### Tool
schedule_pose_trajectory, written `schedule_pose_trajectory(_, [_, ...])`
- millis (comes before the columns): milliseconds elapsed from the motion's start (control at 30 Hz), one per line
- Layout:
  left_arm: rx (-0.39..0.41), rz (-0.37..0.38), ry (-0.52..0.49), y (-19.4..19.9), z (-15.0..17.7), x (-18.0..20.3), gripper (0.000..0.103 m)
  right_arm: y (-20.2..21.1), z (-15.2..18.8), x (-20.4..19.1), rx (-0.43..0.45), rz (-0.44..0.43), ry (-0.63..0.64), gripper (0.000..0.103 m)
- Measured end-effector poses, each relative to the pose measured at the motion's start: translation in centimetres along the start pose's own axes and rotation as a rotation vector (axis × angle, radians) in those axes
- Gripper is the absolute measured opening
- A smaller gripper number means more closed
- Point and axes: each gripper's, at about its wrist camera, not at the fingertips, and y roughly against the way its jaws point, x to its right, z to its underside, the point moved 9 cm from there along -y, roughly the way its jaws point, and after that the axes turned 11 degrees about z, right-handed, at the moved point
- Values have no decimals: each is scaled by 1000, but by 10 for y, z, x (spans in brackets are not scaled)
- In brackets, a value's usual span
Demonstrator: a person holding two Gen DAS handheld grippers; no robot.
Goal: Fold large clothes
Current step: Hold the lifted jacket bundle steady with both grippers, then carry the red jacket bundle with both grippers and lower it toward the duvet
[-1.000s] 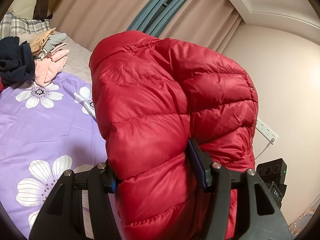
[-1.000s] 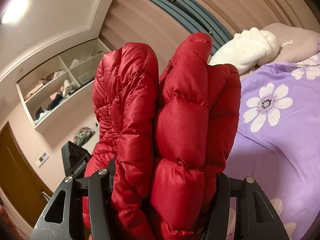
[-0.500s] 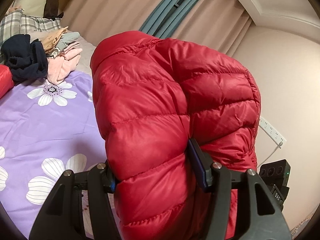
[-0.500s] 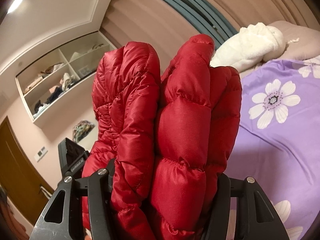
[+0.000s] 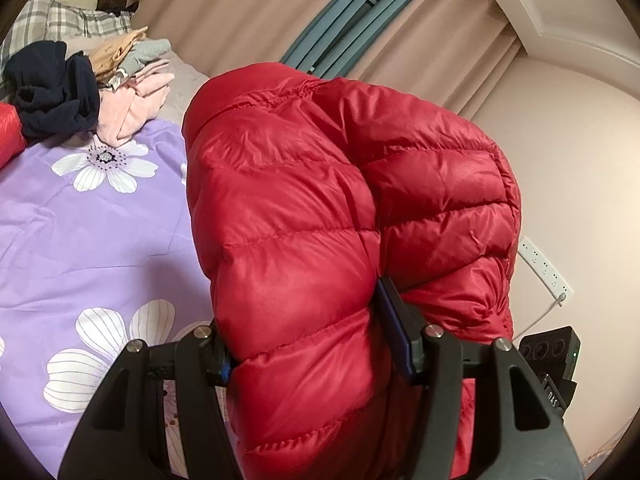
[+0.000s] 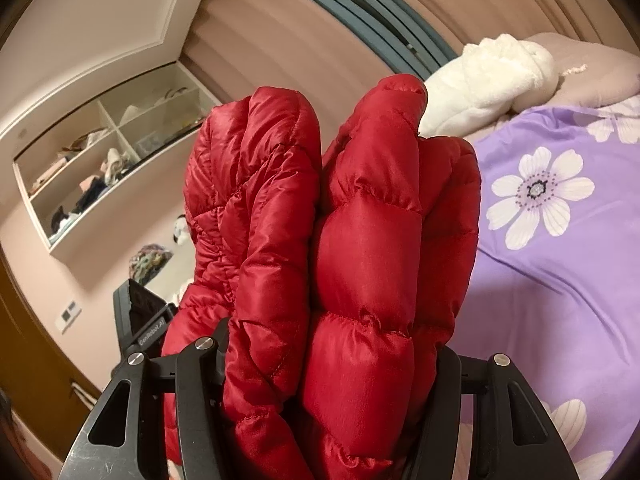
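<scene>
Both grippers clamp the puffy red quilted down jacket (image 5: 320, 208), lifted above the purple bedsheet with white flowers (image 5: 80, 232). The left gripper (image 5: 308, 344) pinches one thick fold; the right gripper (image 6: 332, 364) squeezes two bunched layers.

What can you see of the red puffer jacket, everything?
The red puffer jacket is glossy, quilted in stitched horizontal baffles, puffy and bunched into thick folds. The left gripper and the right gripper each clamp a wad of it, holding it above the purple floral bedsheet. In the right wrist view two padded lobes stand upright, side by side.
</scene>
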Motion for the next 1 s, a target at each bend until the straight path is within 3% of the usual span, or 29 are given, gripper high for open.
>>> schedule_pose_trajectory(267, [-14, -33, 42, -13, -1, -22, 58, -8, 0, 0, -22, 50, -20, 58])
schedule_pose_trajectory(533, [5, -81, 39, -6, 5, -35, 58, -21, 7, 0, -43, 15, -35, 59])
schedule_pose_trajectory(1000, [6, -43, 42, -12, 0, -28, 59, -20, 4, -4, 7, 53, -7, 59])
